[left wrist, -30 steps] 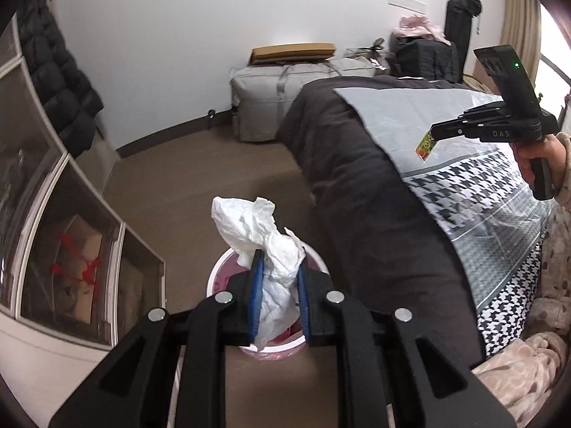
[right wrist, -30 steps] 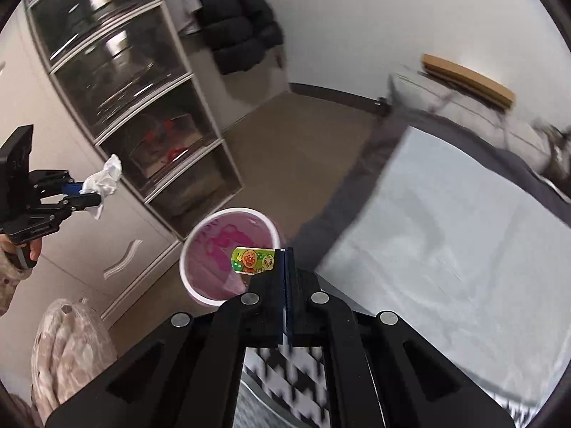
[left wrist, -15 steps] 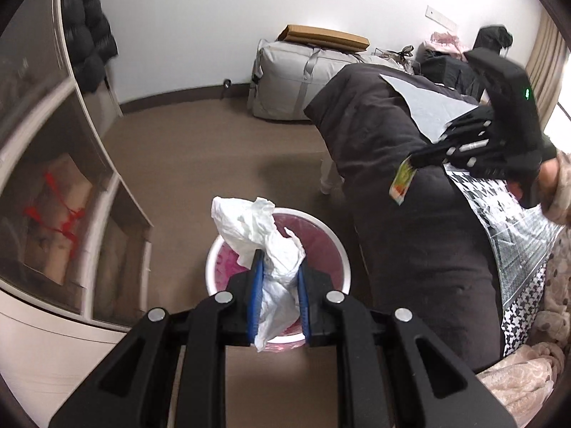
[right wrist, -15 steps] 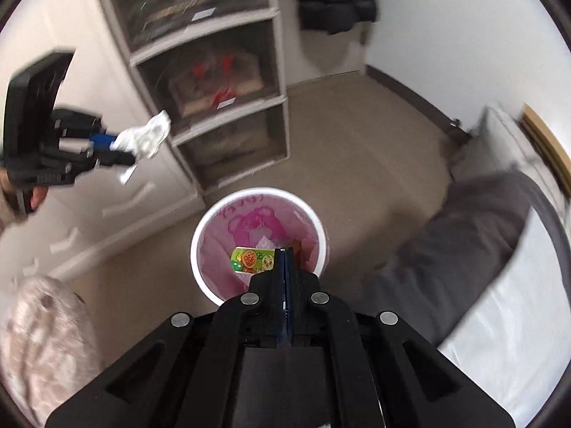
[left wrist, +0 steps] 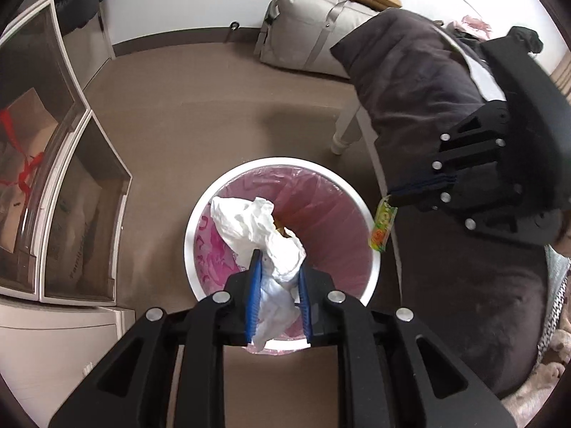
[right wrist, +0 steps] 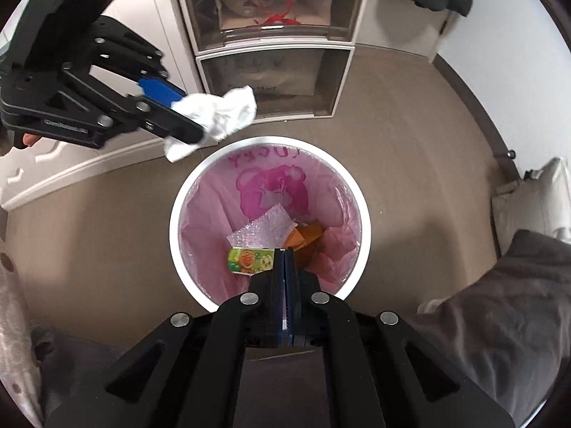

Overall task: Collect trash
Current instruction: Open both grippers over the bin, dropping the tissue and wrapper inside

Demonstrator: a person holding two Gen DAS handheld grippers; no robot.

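A white round bin [left wrist: 371,271] [right wrist: 360,249] lined with a pink bag stands on the brown floor. My left gripper [left wrist: 278,260] is shut on a crumpled white tissue [left wrist: 260,224] and hangs over the bin's opening. In the right wrist view that left gripper [right wrist: 192,125] holds the tissue [right wrist: 221,114] just above the bin's far-left rim. My right gripper [right wrist: 284,255] is shut on a small green and yellow wrapper [right wrist: 249,259] above the bin's inside. The wrapper [left wrist: 383,226] dangles beside the rim in the left wrist view. Bubble wrap [right wrist: 260,232] and an orange scrap [right wrist: 307,233] lie in the bin.
Clear-fronted drawers [left wrist: 71,192] [right wrist: 274,42] stand close to the bin on one side. A bed with a dark grey blanket [left wrist: 446,142] and a white leg [left wrist: 342,132] stands on the other. A grey bag [left wrist: 307,32] lies by the far wall.
Both grippers have come down and in over the bin, which now looks larger and nearly straight below. The right gripper carried the wrapper from over the bed. Both grips stay the same.
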